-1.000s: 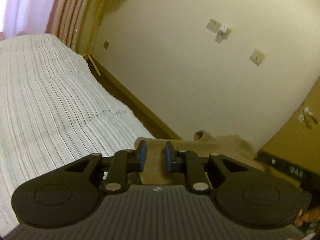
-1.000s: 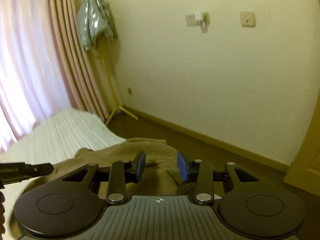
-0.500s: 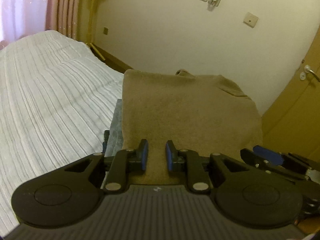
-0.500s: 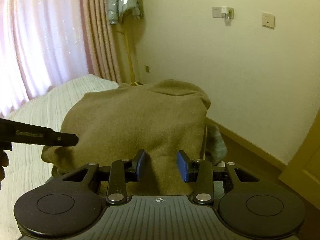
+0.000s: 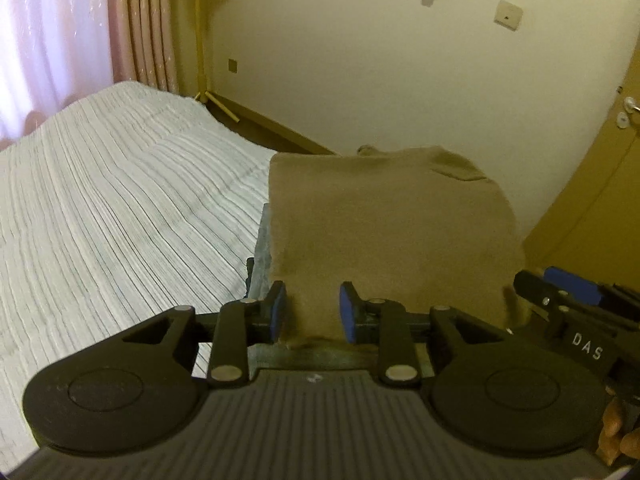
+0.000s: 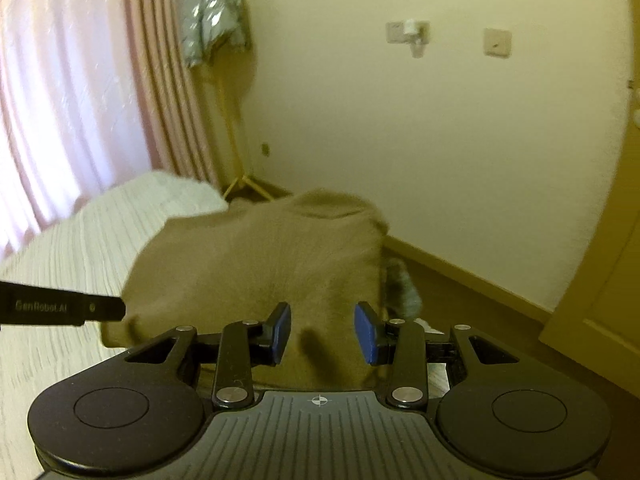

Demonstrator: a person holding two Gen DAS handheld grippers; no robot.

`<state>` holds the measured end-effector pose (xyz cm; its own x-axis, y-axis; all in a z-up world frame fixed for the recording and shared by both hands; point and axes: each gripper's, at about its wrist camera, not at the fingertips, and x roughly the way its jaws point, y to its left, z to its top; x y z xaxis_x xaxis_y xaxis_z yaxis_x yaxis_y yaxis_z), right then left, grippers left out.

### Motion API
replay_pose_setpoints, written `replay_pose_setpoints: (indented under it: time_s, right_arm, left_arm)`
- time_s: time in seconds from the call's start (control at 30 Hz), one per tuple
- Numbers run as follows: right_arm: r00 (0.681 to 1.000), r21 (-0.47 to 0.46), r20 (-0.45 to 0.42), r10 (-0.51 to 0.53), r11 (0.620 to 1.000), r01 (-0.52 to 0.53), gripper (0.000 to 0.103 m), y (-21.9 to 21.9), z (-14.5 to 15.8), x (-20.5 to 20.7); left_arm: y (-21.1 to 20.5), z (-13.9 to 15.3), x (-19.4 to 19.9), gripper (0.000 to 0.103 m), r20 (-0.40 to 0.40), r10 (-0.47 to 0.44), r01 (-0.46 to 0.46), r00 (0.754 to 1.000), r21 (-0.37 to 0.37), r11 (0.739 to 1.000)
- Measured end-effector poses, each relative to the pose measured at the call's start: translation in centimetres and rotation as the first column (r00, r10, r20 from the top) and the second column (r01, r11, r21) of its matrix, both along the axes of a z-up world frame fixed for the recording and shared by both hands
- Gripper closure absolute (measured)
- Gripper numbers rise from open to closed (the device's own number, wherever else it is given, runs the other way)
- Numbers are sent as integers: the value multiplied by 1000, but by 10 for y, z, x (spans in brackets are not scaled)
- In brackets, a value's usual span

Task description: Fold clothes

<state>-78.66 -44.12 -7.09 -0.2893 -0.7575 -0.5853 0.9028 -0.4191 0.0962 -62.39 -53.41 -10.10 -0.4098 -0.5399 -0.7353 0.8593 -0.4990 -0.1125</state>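
A folded tan sweater [image 5: 392, 220] lies on a folded grey garment [image 5: 262, 256] at the corner of the bed [image 5: 120, 200]. My left gripper [image 5: 312, 308] hovers at the sweater's near edge. Its jaws are opening, and the blue pads stand clear of the tan cloth seen between them. In the right wrist view the tan sweater [image 6: 260, 264] sits ahead of my right gripper [image 6: 323, 332], which is open with nothing pinched. The grey garment [image 6: 404, 284] peeks out on the right. Each gripper shows at the edge of the other's view.
The white striped bed cover [image 6: 80, 240] stretches away to the left. Pink curtains [image 5: 80, 40] hang behind it. A stand with a silver jacket [image 6: 212, 20] is in the corner. A wooden door [image 5: 600, 180] and brown floor [image 6: 460, 280] lie to the right.
Both grippers have drawn back from the tan sweater, which now looks smaller and farther off. The left jaws have spread wider. The right jaws keep the same gap.
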Motion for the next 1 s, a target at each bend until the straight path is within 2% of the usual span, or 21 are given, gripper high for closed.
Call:
replay_pose_setpoints:
  time_s: [0.03,0.07,0.13,0.2,0.33,0.67,0.8,0.87,1.0]
  right_arm:
    - [1000,0,4,-16,1000,16,61,8,5,3]
    - [999,2,11,-31,1000,31,43,15,10,5]
    - [998,-16,30,-61,998,61,22,32,19,14]
    - [996,-36,43,-72,997,74,22,49,28,23]
    - [994,-8,67,-91,996,91,22,77,44,44]
    - [991,32,120,-60,998,57,22,132,75,98]
    - [991,37,123,-57,998,53,22,152,80,119]
    - [989,41,131,-64,997,59,22,162,80,127]
    - [987,63,141,-76,996,68,22,182,78,142]
  left_arm:
    - [7,6,3,71,1,0,0,1000,-7,1000]
    - [13,11,6,69,0,0,0,1000,-14,1000]
    - [26,21,12,67,-2,1,-1,1000,-23,1000]
    - [40,31,20,63,-7,-3,3,1000,-31,1000]
    - [67,48,38,60,-21,-8,7,1000,-44,999]
    - [133,71,85,52,-26,27,-28,999,-44,999]
    - [162,77,100,51,-20,25,-26,999,-58,998]
    - [175,78,106,45,-16,22,-23,1000,-68,997]
    - [198,75,120,45,-10,24,-25,1000,-65,998]
